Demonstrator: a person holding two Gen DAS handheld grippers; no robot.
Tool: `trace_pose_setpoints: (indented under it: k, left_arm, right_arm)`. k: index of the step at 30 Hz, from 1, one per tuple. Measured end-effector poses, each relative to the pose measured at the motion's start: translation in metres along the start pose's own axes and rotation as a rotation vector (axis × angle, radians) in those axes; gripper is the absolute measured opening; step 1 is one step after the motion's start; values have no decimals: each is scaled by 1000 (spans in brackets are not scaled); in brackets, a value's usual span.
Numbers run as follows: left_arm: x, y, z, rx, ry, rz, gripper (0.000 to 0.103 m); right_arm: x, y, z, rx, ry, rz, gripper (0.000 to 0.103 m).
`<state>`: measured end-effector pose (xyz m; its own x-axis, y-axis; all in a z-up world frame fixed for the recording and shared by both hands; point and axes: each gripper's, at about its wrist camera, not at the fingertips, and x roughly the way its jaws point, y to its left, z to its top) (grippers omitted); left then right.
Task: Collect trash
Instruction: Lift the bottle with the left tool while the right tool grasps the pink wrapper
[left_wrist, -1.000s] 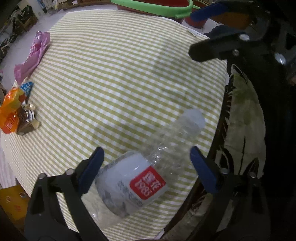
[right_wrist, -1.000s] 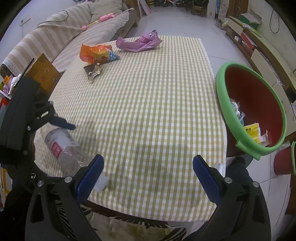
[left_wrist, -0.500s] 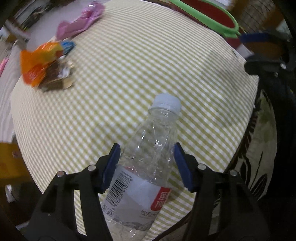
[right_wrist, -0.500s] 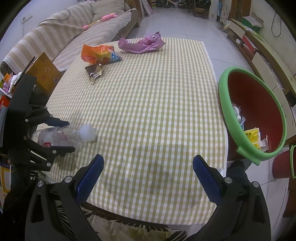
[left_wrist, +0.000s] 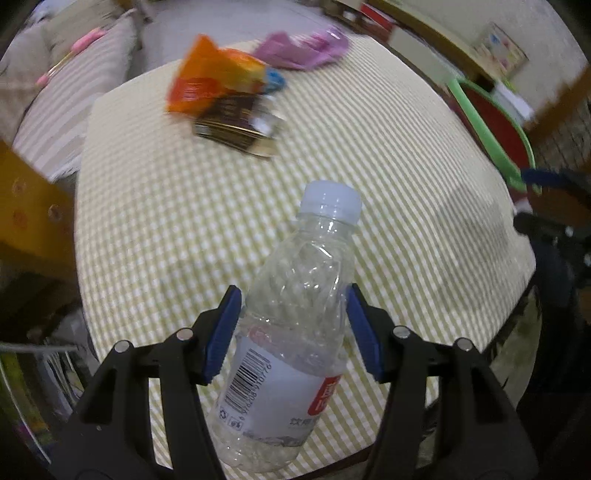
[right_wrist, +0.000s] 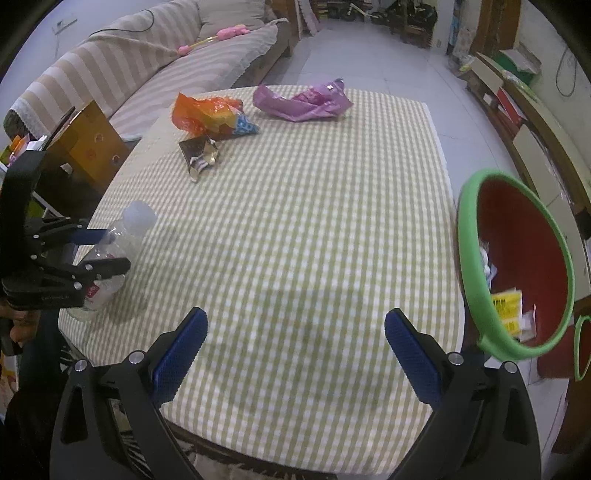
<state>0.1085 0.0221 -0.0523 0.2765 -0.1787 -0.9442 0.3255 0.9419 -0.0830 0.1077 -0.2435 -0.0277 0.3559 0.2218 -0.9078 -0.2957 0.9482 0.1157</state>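
Table, checked green/white cloth, fills both views. Bin w/ green rim and red inside sits off the table edge at approx 3 o'clock in the right wrist view, some scraps already in it.

Bottle: clear plastic, white cap, white/red label, looks empty. In the right wrist view it's at the table's near-left corner, approx 9 o'clock. Left gripper is clamped on it, blue pads against the body just above the label, cap pointing to 12 o'clock; whether its base rests on the cloth or is just off it, can't tell. Judgement: very light, thin-walled, will dent under hard squeeze and can slip or pivot (smooth plastic), so a mid-body hold nr the label, as now, seems best; neck is stiffer but narrow.

Right gripper is spread wide w/ nothing between the pads, hovering over the near table edge.

Smaller stuff at far end: purple bag approx 12 o'clock, orange wrapper approx 11, dark foil wrapper just beside it. All soft, crinkly, near weightless; pinch a raised fold.
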Motion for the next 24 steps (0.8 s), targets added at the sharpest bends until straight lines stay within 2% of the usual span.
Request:
trace_pose_setpoints:
  k: [4, 6, 12, 24]
  left_arm:
    - [-15, 17, 2, -81, -48, 7, 56]
    - [-24, 14, 5, -116, -72, 14, 56]
    - [-38, 21, 22, -159, -138, 63, 55]
    - [-20, 57, 54, -244, -168, 51, 54]
  right_arm:
    - [4, 2, 21, -17, -15, -10, 93]
    - [7, 2, 32, -30, -21, -18, 93]
    - [20, 4, 72, -78, -44, -55, 93]
    - [80, 30, 166, -307, -95, -167, 91]
